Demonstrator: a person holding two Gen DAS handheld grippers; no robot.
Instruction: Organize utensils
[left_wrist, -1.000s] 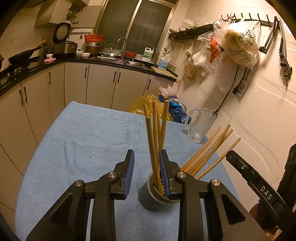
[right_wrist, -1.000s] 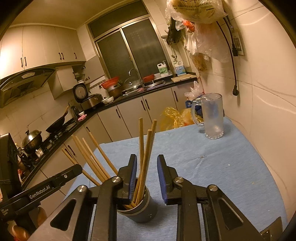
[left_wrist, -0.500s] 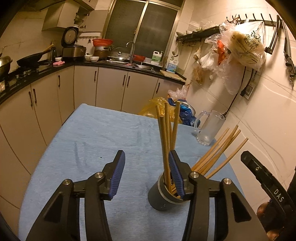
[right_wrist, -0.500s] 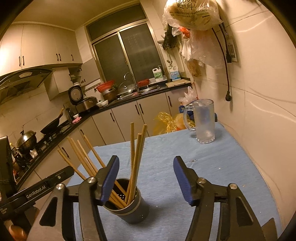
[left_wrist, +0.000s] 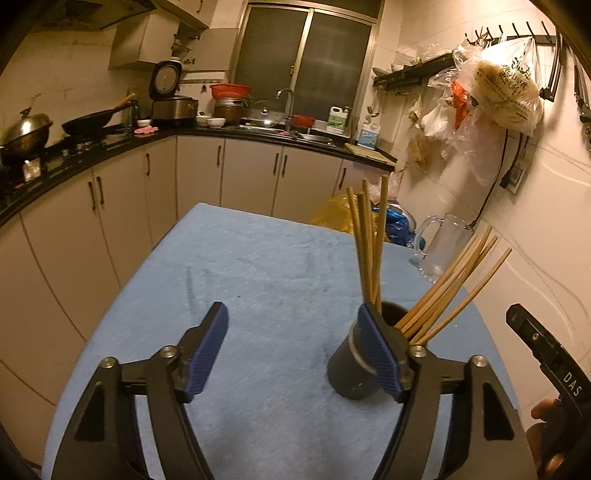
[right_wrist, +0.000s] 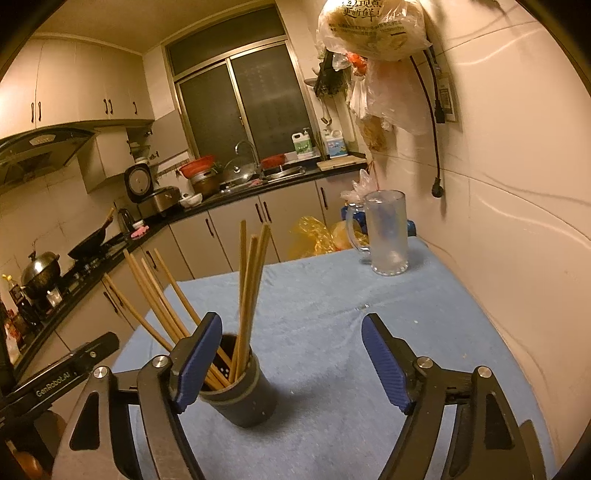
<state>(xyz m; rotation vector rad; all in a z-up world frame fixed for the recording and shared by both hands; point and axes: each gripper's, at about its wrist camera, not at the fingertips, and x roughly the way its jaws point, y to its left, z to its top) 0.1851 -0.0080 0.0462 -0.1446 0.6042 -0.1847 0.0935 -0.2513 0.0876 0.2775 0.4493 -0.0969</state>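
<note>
A dark grey cylindrical holder (left_wrist: 351, 373) (right_wrist: 243, 395) stands upright on the blue cloth-covered table (left_wrist: 258, 288). Several wooden chopsticks (left_wrist: 369, 243) (right_wrist: 247, 295) stand in it, some upright, others leaning outward (left_wrist: 454, 288) (right_wrist: 155, 299). My left gripper (left_wrist: 295, 354) is open and empty; its right finger overlaps the holder. My right gripper (right_wrist: 291, 363) is open and empty; its left finger sits in front of the holder's rim. The right tool's body (left_wrist: 546, 354) shows at the left view's right edge; the left tool's body (right_wrist: 59, 376) shows at the right view's left edge.
A clear glass mug (left_wrist: 439, 247) (right_wrist: 384, 232) stands at the table's far right by the wall. Yellow and blue plastic bags (left_wrist: 332, 218) lie beyond the table's far edge. Kitchen cabinets and a counter (left_wrist: 184, 162) run along the left and back. Bags hang on the right wall (left_wrist: 498, 88).
Both grippers have opened wide and drawn back from the holder. The chopsticks they were shut on now stand free in the holder.
</note>
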